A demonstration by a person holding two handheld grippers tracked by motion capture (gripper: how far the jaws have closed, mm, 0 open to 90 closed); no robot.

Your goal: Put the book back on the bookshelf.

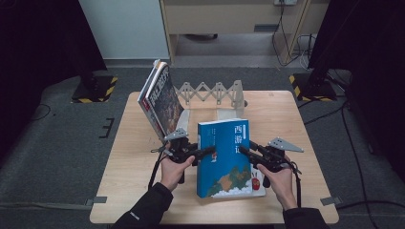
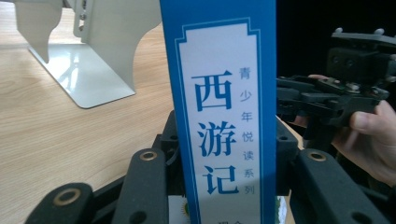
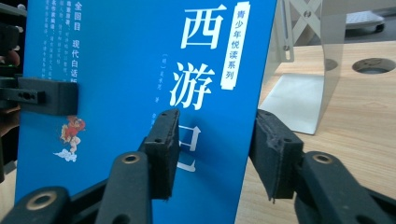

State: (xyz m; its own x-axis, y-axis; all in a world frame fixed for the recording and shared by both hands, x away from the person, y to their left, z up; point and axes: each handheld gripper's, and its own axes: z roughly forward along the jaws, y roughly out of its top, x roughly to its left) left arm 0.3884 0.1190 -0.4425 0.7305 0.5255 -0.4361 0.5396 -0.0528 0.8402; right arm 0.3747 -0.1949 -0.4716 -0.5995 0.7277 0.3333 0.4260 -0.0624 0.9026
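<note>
A thick blue book (image 1: 224, 157) with white Chinese lettering stands upright near the table's front edge, between my two grippers. My left gripper (image 1: 204, 152) holds it from the left. In the left gripper view the book's spine (image 2: 219, 116) sits between the two black jaws of the left gripper (image 2: 226, 144), and both pads press on it. My right gripper (image 1: 244, 150) holds the book's other side. In the right gripper view one pad of the right gripper (image 3: 217, 154) lies on the blue cover (image 3: 130, 70) and the other sits just behind the book's edge.
Two or three dark-covered books (image 1: 160, 98) lean at the back left of the wooden table (image 1: 286, 119) against an extendable metal book rack (image 1: 210, 90). Its white end plate (image 2: 88, 70) stands just behind the blue book. A round cable hole (image 3: 373, 65) lies in the tabletop.
</note>
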